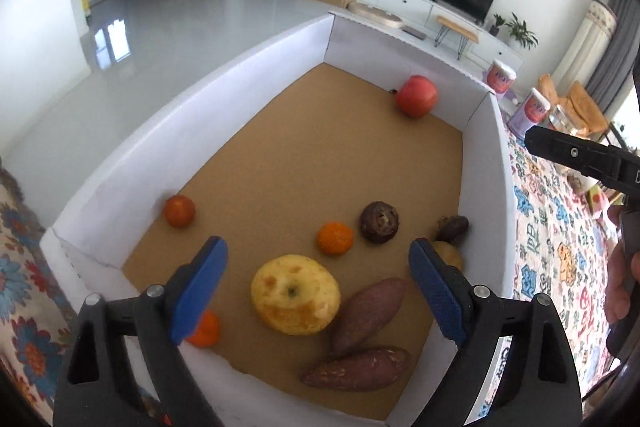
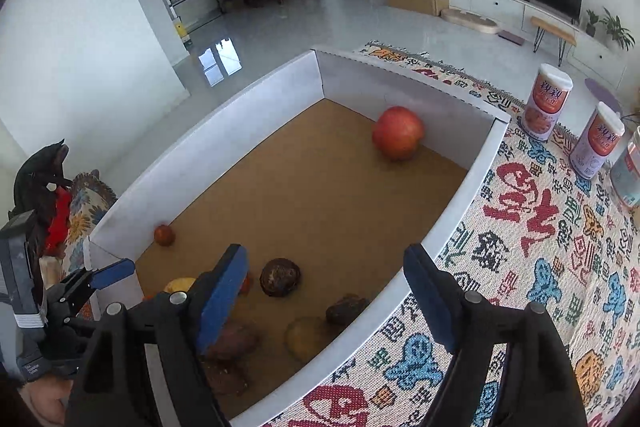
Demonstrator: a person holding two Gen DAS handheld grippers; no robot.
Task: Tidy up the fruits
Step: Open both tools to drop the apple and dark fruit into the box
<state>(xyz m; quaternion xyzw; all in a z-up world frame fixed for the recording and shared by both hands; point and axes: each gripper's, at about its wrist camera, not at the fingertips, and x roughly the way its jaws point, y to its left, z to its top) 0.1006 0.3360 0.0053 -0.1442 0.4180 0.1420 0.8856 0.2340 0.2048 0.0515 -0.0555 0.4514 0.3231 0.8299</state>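
Blue-padded fingers of the left gripper [image 1: 318,263] stand wide apart, nothing between the pads; they hang over the near end of a white-walled box [image 1: 192,131] with a brown cork-like floor. Right gripper [image 2: 326,285] likewise wide, empty, straddling the box's right wall, one finger over the floor, the other over the patterned cloth [image 2: 540,227].

Fruit, all inside the box:
- large yellow fruit [image 1: 295,294], blotchy skin with orange patches, directly below the left gripper;
- two reddish-brown sweet potatoes [image 1: 366,313], long and tapered, touching the yellow fruit's right side;
- small orange [image 1: 335,237] beside a dark brown round fruit [image 1: 379,221];
- second dark fruit [image 1: 454,229] against the right wall;
- red-orange fruit [image 1: 180,211] against the left wall;
- red apple [image 1: 416,95] alone in the far corner, well apart from the rest.

Left wrist view only: another small orange [image 1: 206,329] partly behind the left finger, and a hand [image 1: 620,291] at the right edge.

Right wrist view only: two pink-labelled cans [image 2: 546,103] upright on the cloth, and the left gripper seen from the side.
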